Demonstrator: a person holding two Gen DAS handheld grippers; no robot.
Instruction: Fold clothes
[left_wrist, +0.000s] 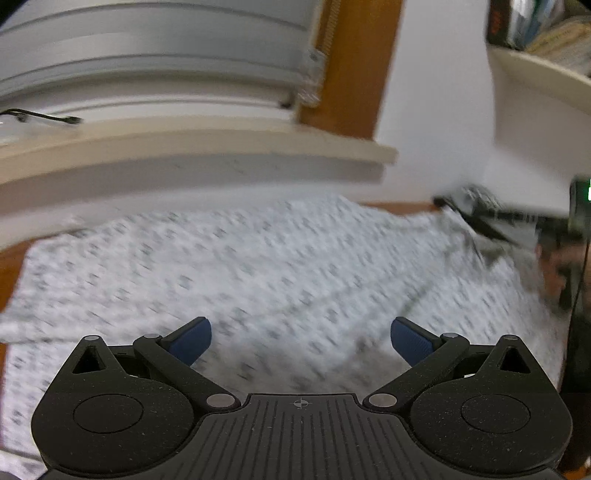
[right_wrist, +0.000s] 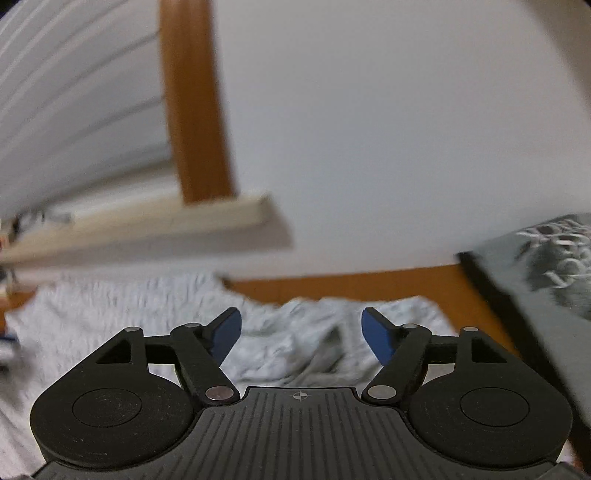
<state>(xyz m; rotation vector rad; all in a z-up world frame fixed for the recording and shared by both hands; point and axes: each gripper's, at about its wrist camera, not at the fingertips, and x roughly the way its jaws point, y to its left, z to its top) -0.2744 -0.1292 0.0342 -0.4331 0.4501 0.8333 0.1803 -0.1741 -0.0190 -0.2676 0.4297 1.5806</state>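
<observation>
The patterned garment is spread on the wooden table. A dark book is seen at three o'clock. Both grippers' fingers are held apart, empty. A windowsill is seen at twelve.

A garment is spread over most of the table, whose bare surface is left showing only at the left edge and along the far edge. Behind the far edge a windowsill is set, with a blind above it and a wooden frame post at its right. In the right wrist view, a crumpled part of the garment is seen near the far edge, and a book is placed at the table's right side.
</observation>
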